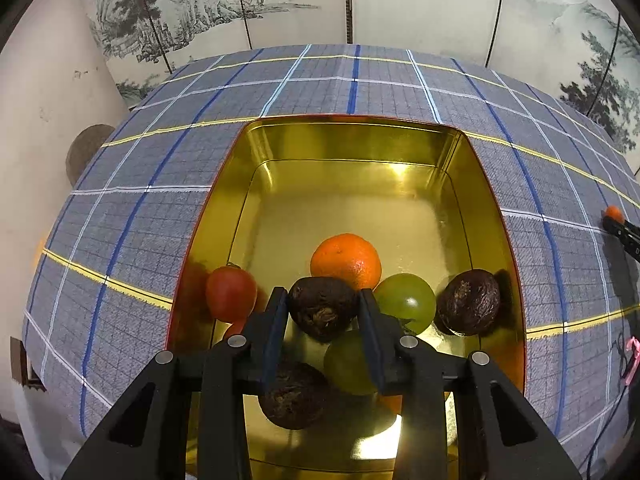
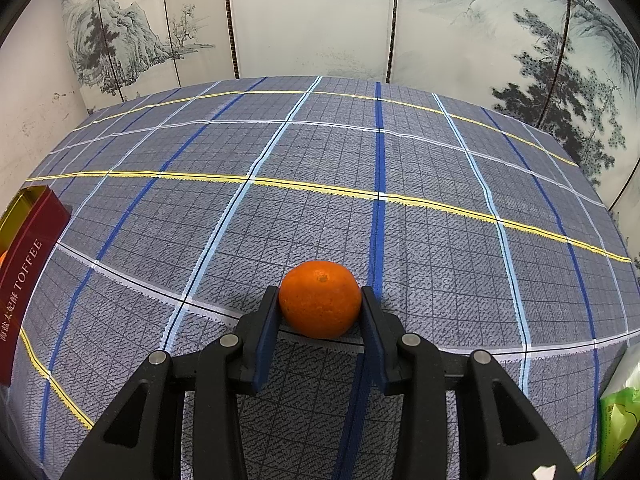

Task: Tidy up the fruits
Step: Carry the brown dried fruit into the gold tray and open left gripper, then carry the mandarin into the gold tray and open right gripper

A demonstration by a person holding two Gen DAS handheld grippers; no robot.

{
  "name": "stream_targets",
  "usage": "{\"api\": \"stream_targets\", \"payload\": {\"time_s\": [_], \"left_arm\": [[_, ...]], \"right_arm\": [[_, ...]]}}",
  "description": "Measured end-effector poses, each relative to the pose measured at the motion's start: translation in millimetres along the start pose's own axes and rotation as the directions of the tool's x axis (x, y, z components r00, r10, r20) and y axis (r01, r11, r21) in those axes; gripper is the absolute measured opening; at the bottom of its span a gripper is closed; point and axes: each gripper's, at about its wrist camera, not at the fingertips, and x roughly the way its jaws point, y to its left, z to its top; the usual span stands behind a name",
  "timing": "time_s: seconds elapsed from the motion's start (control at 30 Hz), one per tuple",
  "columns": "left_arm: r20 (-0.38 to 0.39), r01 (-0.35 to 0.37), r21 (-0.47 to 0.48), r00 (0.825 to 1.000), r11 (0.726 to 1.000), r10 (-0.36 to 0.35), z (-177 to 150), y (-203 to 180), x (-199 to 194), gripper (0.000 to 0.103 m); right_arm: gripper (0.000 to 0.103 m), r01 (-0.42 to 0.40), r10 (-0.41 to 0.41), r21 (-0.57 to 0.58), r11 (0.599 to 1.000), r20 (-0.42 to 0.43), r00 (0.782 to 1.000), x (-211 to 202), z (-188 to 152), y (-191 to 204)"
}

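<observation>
The surface point(image 2: 440, 168) is big and wears a grey-blue checked cloth with blue, white and yellow lines; behind it stands a painted screen point(image 2: 312, 16) with trees and hills. On the surface sits a gold tin point(image 1: 492, 208) with red outer walls; it lies right under and ahead of the left hand-held gripper point(image 1: 324, 308); in the right wrist view the same tin shows far off to the left of the right hand-held gripper point(image 2: 320, 304), with the word TOFFEE on its side.

The left hand-held gripper is closed on a dark brown wrinkly fruit point(image 1: 322, 308); both blue pads press its sides, and it hangs above the fruits in the tin. Just past it lies an orange point(image 1: 346, 260); to its right is a green fruit point(image 1: 408, 300), then another dark fruit point(image 1: 470, 302) by the right wall; to its left is a red fruit point(image 1: 230, 292) by the left wall. Below the fingers lie one more dark fruit point(image 1: 294, 396) and one more green fruit point(image 1: 346, 364).

The right hand-held gripper is closed on a small orange point(image 2: 320, 300); the pads touch both its sides, out over the cloth, well apart from the tin. A green bag point(image 2: 620, 424) peeks in at the far right.
</observation>
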Motion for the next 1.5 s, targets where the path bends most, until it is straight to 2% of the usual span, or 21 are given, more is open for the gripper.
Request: {"api": "stream_targets", "payload": {"time_s": [0.27, 0.33, 0.4, 0.5, 0.77, 0.87, 1.5], "left_arm": [[0.048, -0.004, -0.020, 0.999, 1.000, 0.005, 0.1, 4.5, -12.5, 0.038], [0.057, 0.006, -0.029, 0.998, 1.000, -0.004, 1.1, 6.3, -16.2, 0.042], [0.071, 0.004, -0.034, 0.997, 0.999, -0.001, 1.3, 7.0, -21.0, 0.053], [0.100, -0.010, -0.023, 0.995, 1.000, 0.012, 1.2, 5.4, -28.2, 0.057], [0.130, -0.055, -0.011, 0.990, 0.998, 0.056, -0.3, 2.0, -39.4, 0.058], [0.138, -0.077, 0.026, 0.988, 0.997, 0.072, -2.6, -2.9, -41.1, 0.058], [0.153, -0.039, 0.050, 0.988, 0.998, 0.031, -15.8, -8.3, -48.6, 0.058]], "right_arm": [[0.037, 0.000, 0.000, 0.000, 1.000, 0.000, 1.000, -0.1, 0.1, -0.5], [0.037, 0.000, 0.000, 0.000, 1.000, 0.000, 1.000, -0.1, 0.1, -0.5], [0.037, 0.000, 0.000, 0.000, 1.000, 0.000, 1.000, -0.1, 0.1, -0.2], [0.036, 0.000, 0.000, 0.000, 1.000, 0.000, 1.000, -0.1, 0.1, -0.3], [0.036, 0.001, -0.001, 0.000, 1.000, 0.000, 1.000, -0.2, 0.0, 0.1], [0.036, 0.001, -0.001, 0.000, 1.000, 0.000, 1.000, -0.1, 0.1, -0.3], [0.036, 0.002, -0.002, 0.000, 1.000, 0.001, 1.000, 0.0, 0.0, 0.5]]}}
